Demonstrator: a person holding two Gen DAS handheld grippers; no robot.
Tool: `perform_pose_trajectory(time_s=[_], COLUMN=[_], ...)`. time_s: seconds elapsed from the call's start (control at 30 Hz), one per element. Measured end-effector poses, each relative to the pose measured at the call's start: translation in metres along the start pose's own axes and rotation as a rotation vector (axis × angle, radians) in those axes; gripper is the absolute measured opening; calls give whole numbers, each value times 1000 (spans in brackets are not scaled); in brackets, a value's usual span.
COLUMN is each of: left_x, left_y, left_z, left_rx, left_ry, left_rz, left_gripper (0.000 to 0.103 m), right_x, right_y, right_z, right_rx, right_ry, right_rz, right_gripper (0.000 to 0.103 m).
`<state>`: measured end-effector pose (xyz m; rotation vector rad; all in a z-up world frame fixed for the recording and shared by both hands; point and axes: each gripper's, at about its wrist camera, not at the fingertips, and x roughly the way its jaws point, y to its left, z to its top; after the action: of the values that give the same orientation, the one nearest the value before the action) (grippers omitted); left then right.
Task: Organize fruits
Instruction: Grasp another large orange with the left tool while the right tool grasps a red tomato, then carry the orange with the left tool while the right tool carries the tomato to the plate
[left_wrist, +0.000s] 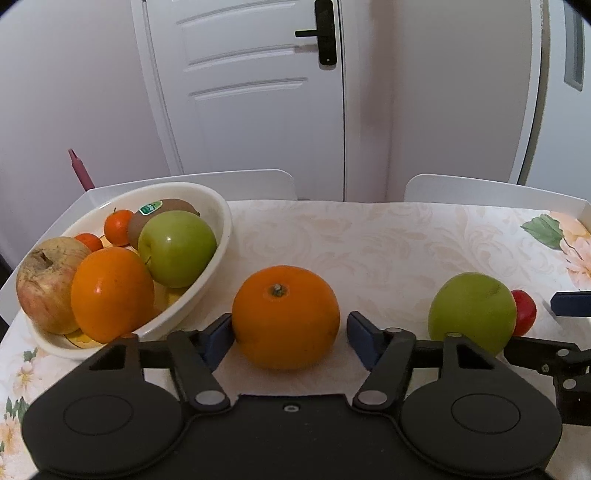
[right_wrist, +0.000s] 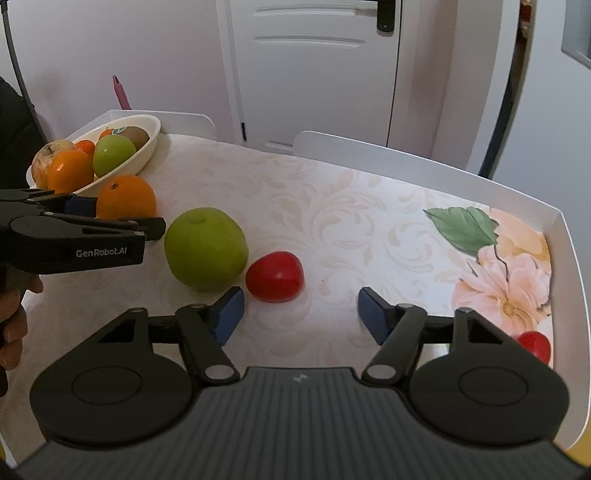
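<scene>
Bowl (left_wrist: 218, 221) already filled: apples, oranges, kiwi. Left on desk (left_wrist: 388, 240): orange (left_wrist: 284, 317), green apple (right_wrist: 205, 247), red fruit (right_wrist: 275, 276). Left hand-held gripper (left_wrist: 290, 332) straddling orange, right pad apart, not gripping; right hand-held gripper (right_wrist: 300, 314) open, empty, near red fruit.

- Setting: a home dining area.
- Table (right_wrist: 332, 206): covered by a floral-print tablecloth with a cream damask pattern.
- White chairs (left_wrist: 480, 188): backs stand at the far table edge.
- White panelled door (left_wrist: 251, 92): black lever handle, set in plain pale walls.
- White oval bowl (left_wrist: 218, 236): holds mixed fruit.
</scene>
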<state>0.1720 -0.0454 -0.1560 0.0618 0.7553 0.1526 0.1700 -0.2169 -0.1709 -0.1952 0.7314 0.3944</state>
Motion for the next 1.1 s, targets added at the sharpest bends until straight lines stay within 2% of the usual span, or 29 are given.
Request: perform_pose_trajectory(time_s=[0.1, 0.57, 0.67, 0.73, 1.1], left_x=[0, -11, -14, -16, -38], left_y=[2, 3, 3, 3, 8], left_z=[1, -6, -9, -10, -15], left_rx=[-5, 25, 27, 24, 14], left_ry=[2, 14, 17, 20, 6], left_rz=[-4, -19, -20, -22, -32], left_gripper=[64, 63, 63, 63, 63], right_x=[2, 6, 7, 6, -10], right_y=[2, 8, 9, 12, 18], right_z=[0, 3, 3, 4, 4], right_rx=[-16, -78, -104, -122, -119], right_ry=[-2, -20, -28, -32, -56], right_rz=[1, 8, 17, 27, 12], right_gripper=[75, 64, 60, 52, 51])
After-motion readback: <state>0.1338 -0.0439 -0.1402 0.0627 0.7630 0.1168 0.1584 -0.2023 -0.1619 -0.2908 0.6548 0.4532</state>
